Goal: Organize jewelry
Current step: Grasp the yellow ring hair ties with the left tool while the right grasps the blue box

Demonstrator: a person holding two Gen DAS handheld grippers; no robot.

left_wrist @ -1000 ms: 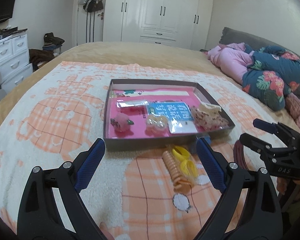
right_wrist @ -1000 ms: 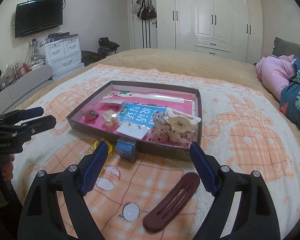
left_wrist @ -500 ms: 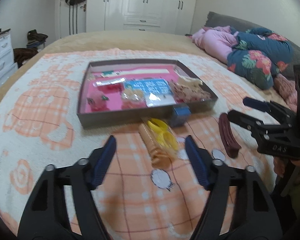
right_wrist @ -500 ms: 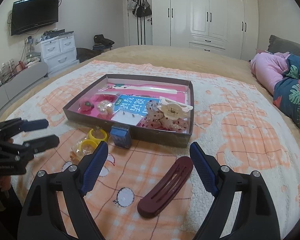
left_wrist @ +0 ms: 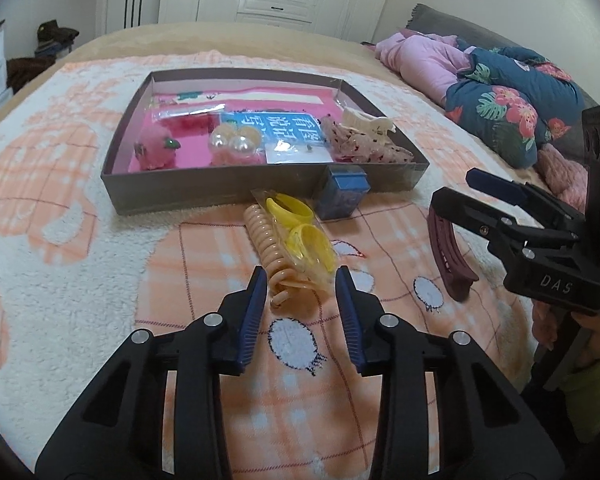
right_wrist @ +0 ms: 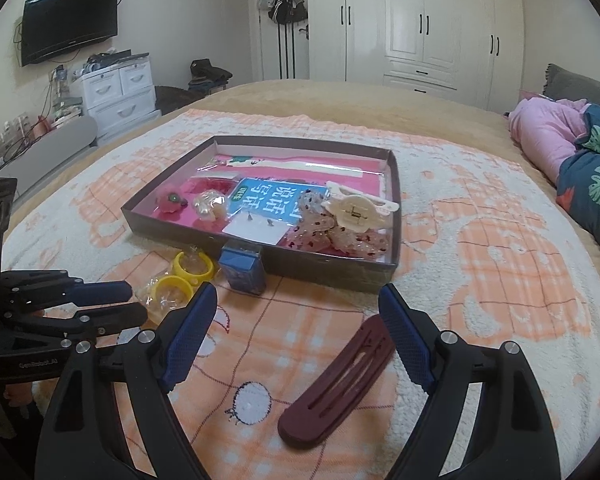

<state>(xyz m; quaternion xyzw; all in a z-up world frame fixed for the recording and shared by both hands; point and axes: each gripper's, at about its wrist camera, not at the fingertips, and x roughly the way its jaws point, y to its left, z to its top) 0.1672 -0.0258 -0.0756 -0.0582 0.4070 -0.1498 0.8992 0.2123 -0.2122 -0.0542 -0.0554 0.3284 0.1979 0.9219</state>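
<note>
Left gripper is angled down at the blanket, jaws closing w/ the near end of a clear packet between the blue pads; pads look just beside the plastic, not clearly pressing it yet. Packet holds a peach spiral hair tie on its left side & two yellow rings on its right, lying lengthwise away from the tips toward the box. Just beyond the packet's far end sits the shallow grey box w/ pink lining; a small blue box stands on the blanket against its front wall, ahead & right of the left tips. Inside the grey box, far from the tips: pink strawberry clip left, pearl piece mid, blue card behind it, cream claw clip on top of speckled pink pieces at right. Right gripper hovers w/ jaws spread wide, nothing between the pads. Maroon hair clip lies flat on the blanket just under & inside its right finger, slanting back toward the camera. From the right wrist view the left gripper shows at far left, tips next to the yellow rings. Pillows/bedding well off to the right of both.
</note>
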